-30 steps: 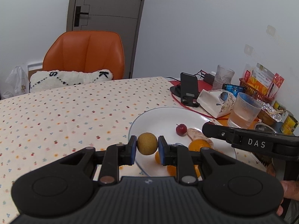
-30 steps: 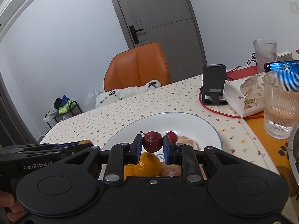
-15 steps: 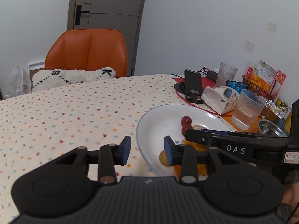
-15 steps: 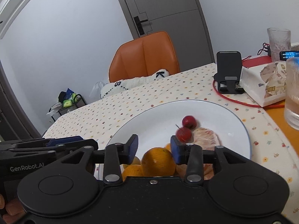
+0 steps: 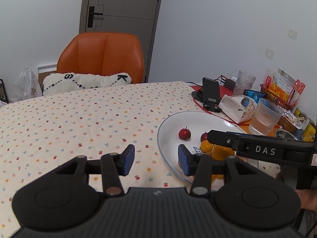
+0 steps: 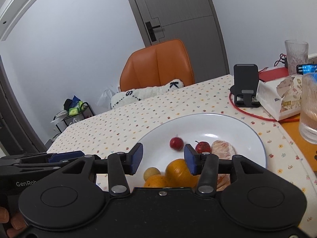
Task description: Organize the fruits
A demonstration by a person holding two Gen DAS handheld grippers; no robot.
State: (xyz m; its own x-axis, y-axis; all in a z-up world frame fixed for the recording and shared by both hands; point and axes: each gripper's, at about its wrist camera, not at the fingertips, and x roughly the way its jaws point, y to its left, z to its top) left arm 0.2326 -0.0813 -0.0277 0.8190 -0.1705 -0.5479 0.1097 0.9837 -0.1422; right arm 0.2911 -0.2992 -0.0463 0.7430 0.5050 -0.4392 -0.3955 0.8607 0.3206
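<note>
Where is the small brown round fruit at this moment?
In the right wrist view, the small brown round fruit lies on the white plate, at its near left part, just left of the oranges.

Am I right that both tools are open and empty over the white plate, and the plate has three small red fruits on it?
Not quite: the white plate holds two small red fruits, not three, one left of the other, as the right wrist view shows. The rest stands: the left tool and right tool are both open and empty.
</note>
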